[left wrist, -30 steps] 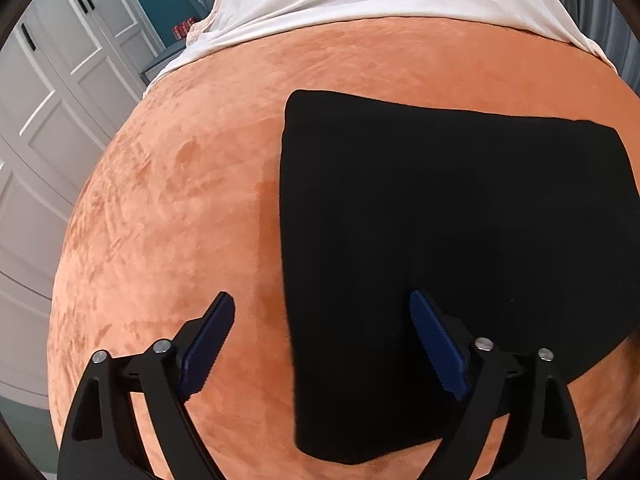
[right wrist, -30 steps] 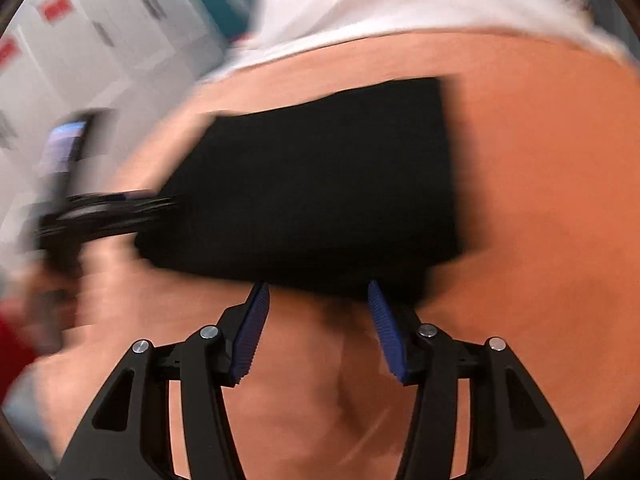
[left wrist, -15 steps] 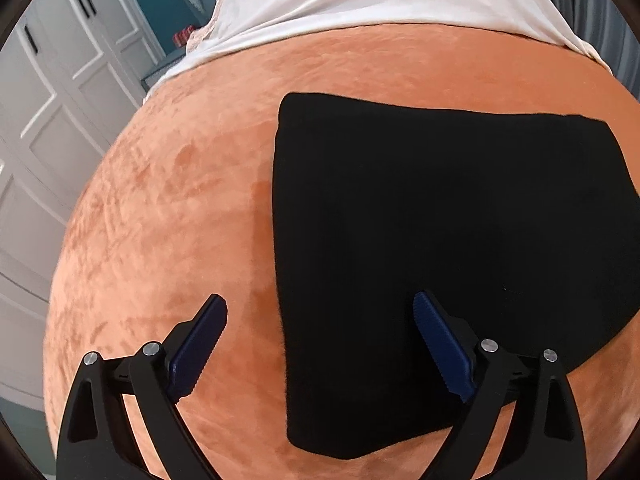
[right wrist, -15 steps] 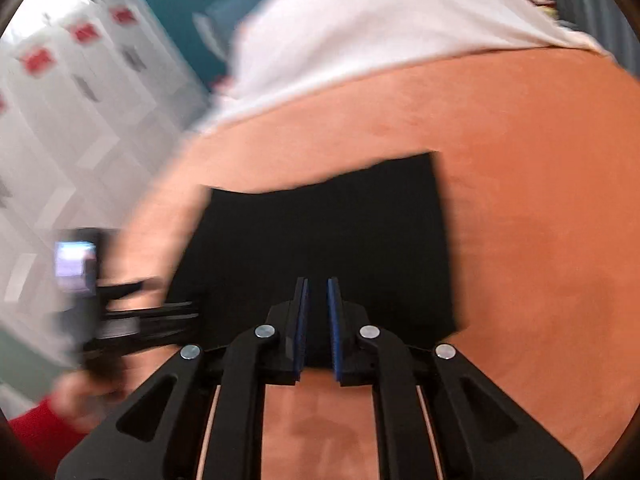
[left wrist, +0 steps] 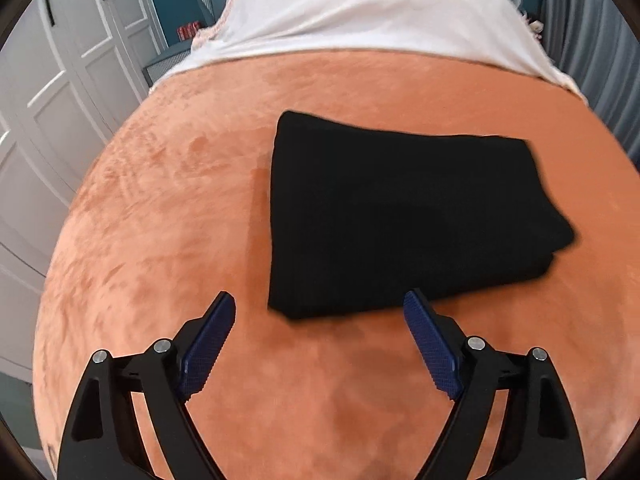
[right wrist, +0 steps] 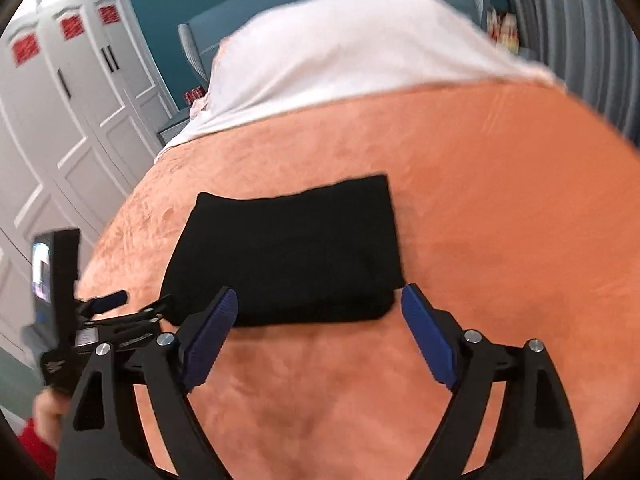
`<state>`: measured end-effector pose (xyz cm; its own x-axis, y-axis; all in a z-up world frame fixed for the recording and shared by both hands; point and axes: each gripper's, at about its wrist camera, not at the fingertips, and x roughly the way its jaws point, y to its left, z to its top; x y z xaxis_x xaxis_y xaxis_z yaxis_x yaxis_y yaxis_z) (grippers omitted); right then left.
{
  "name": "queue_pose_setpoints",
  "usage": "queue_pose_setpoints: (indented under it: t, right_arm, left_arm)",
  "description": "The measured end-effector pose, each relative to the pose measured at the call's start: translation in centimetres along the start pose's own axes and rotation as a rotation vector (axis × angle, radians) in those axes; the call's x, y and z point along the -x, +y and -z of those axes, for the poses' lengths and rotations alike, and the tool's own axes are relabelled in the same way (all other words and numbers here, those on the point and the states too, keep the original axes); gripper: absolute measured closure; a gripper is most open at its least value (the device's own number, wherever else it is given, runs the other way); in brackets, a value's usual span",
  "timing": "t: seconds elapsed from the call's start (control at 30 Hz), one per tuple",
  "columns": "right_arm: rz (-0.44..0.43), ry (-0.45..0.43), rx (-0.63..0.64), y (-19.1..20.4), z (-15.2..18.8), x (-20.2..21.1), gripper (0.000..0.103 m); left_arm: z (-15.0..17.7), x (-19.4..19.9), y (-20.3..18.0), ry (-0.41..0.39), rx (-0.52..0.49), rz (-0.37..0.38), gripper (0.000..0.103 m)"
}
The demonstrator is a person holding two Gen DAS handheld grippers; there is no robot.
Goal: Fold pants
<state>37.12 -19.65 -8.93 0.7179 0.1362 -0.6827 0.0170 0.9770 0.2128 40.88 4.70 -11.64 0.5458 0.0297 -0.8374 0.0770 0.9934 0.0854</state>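
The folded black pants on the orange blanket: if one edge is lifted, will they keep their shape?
Probably not. The black pants look like soft layered cloth, so they would likely droop and unfold. On the plush orange blanket they may drag rather than slide.

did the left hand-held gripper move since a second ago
Yes. The left hand-held gripper backed away, its jaws closing: the black pants look smaller and clear of its fingertips.

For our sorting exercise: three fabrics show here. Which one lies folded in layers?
The black pants, a layered bundle on the orange blanket, which, like the white sheet, lies spread flat.
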Motion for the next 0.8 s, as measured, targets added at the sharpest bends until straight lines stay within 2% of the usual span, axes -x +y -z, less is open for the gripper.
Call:
queue_pose_setpoints:
  t: [0.07, 0.1, 0.17, 0.23, 0.4, 0.5, 0.57, 0.67, 0.77, 0.8]
  right_arm:
    - [0.019, -0.037, 0.017, 1.1, 0.8, 3.0, 0.008]
    - [0.023, -0.060, 0.012, 1.5, 1.2, 4.7, 0.007]
    - [0.023, -0.099, 0.016, 2.1, 2.6, 8.4, 0.006]
    - [0.021, -0.114, 0.018, 2.4, 3.3, 10.3, 0.006]
    - [-0.001, -0.105, 0.005, 2.8, 5.5, 14.1, 0.005]
    - [-0.010, -0.082, -0.010, 2.3, 7.4, 15.5, 0.005]
    - [-0.022, -0.059, -0.011, 1.8, 8.5, 15.6, 0.005]
    - [-0.062, -0.010, -0.007, 0.4, 8.9, 13.4, 0.006]
    - [-0.111, 0.048, -0.015, -0.5, 7.2, 10.1, 0.045]
    - [-0.124, 0.069, -0.020, -0.7, 6.0, 8.2, 0.050]
  left_arm:
    - [1.8, 4.1, -0.4, -0.039, -0.005, -0.006, 0.018]
    - [2.5, 5.6, -0.6, -0.049, -0.002, -0.004, 0.018]
    - [3.8, 8.5, -0.7, -0.062, -0.001, 0.003, 0.018]
    - [5.4, 11.4, -0.8, -0.082, -0.003, -0.010, 0.018]
    - [8.9, 16.1, -0.3, -0.088, 0.016, 0.016, 0.018]
    - [11.3, 17.3, 0.5, -0.070, 0.012, 0.000, 0.016]
    - [12.4, 16.8, 1.7, -0.042, 0.023, -0.012, 0.012]
    - [11.6, 14.8, 3.1, -0.008, 0.048, -0.001, 0.013]
    - [8.2, 12.5, 3.6, -0.012, 0.063, 0.010, 0.015]
    - [5.9, 11.1, 3.2, -0.018, 0.062, 0.014, 0.015]
